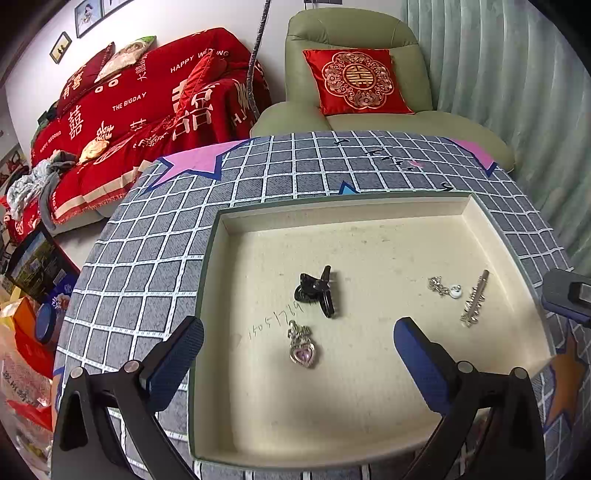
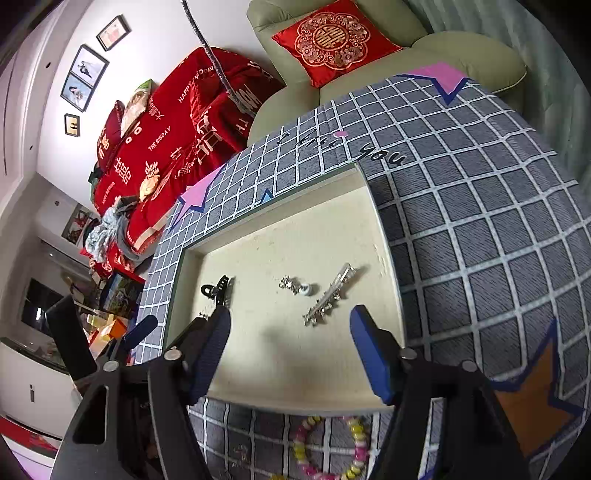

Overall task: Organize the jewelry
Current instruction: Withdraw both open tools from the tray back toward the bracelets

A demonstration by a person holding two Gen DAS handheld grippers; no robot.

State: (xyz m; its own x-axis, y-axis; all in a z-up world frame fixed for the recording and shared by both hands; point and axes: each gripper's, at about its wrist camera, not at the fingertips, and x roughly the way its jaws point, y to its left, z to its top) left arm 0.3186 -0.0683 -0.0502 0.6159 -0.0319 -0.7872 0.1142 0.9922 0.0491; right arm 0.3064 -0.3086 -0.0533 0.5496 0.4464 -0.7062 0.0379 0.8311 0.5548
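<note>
A cream tray (image 1: pixel 369 221) lies on the checked tablecloth; it also shows in the right wrist view (image 2: pixel 384 229). In it lie a black hair claw (image 1: pixel 317 290) (image 2: pixel 218 290), a purple heart pendant (image 1: pixel 303 349), a small silver chain piece with a white bead (image 1: pixel 445 288) (image 2: pixel 297 286) and a silver hair clip (image 1: pixel 474 299) (image 2: pixel 328 295). My left gripper (image 1: pixel 297 345) is open, hovering over the pendant. My right gripper (image 2: pixel 290 332) is open above the tray's near part, close to the silver clip. A pink and yellow bead bracelet (image 2: pixel 325 446) lies on the cloth outside the tray's near edge.
The checked tablecloth (image 1: pixel 155 258) covers a round table. A green armchair (image 1: pixel 354 33) with a red cushion stands behind it, and a red-covered sofa (image 1: pixel 129 110) to the left. Boxes and bags (image 1: pixel 33 295) sit on the floor at left.
</note>
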